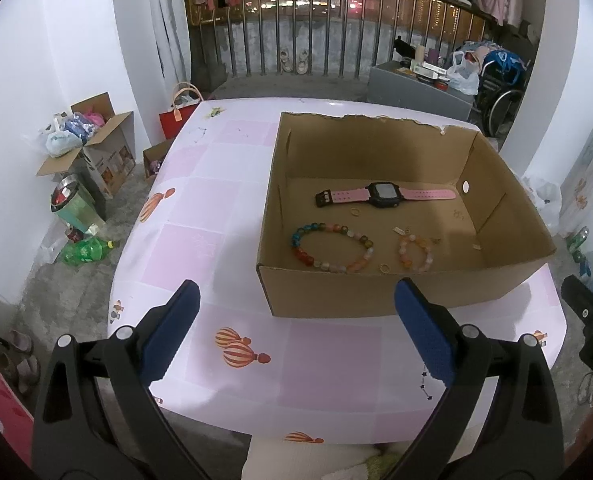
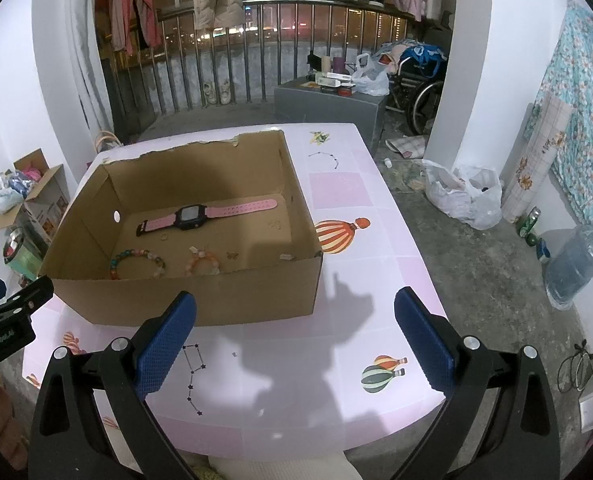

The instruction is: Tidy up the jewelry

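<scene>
An open cardboard box (image 1: 376,294) (image 2: 200,300) sits on the pink table. Inside lie a pink-strapped watch with a black face (image 1: 384,195) (image 2: 190,218), a large multicoloured bead bracelet (image 1: 332,246) (image 2: 136,264), a smaller orange-pink bead bracelet (image 1: 415,253) (image 2: 203,263), and small gold rings (image 1: 355,211) (image 1: 384,268). My left gripper (image 1: 296,300) hovers open in front of the box's near wall, holding nothing. My right gripper (image 2: 295,308) is also open and holds nothing, near the box's front right corner. The other gripper shows at the frame edge (image 1: 588,312) (image 2: 12,312).
The table wears a pink cloth (image 1: 200,208) (image 2: 348,280) printed with balloons. On the floor stand cardboard boxes and bags (image 1: 84,140), a blender and green bottle (image 1: 76,220), white plastic bags (image 2: 464,196) and a water jug (image 2: 572,268). A balcony railing and a wheelchair (image 2: 420,92) are behind.
</scene>
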Available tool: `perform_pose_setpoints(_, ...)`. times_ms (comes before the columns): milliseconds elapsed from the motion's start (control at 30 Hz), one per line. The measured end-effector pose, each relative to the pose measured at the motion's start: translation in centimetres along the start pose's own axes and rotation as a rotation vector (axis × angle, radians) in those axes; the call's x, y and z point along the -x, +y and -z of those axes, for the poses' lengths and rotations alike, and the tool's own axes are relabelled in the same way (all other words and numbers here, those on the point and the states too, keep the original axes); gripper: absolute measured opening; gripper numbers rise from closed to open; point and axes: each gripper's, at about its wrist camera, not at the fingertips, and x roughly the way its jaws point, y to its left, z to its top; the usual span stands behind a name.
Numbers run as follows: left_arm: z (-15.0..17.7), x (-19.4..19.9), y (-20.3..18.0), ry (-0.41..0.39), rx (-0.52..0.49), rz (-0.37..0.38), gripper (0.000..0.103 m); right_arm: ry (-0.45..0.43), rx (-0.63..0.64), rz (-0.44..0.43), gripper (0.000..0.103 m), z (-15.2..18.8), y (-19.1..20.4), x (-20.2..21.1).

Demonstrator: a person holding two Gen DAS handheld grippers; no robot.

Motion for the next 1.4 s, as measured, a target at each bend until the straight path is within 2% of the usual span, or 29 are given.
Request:
perform_pose_setpoints(433,0.3,-0.1,0.4,0.006,-0.018,-0.041,0.094,-0.001,-0.005,0.009,0.097,-0.1,-0.3,0.3)
perform_pose_setpoints(900,0.3,0.1,1.5,-0.002,0.027,-0.047,0.094,-0.002,-0.023,0.033,0.097,-0.3,-1.1,0.4)
perform_pose_setpoints(1400,0.3,0.1,1.6,0.001,0.034,-0.048,0.094,-0.001,-0.019,0.034,0.097,-0.4,-1.1,0.2)
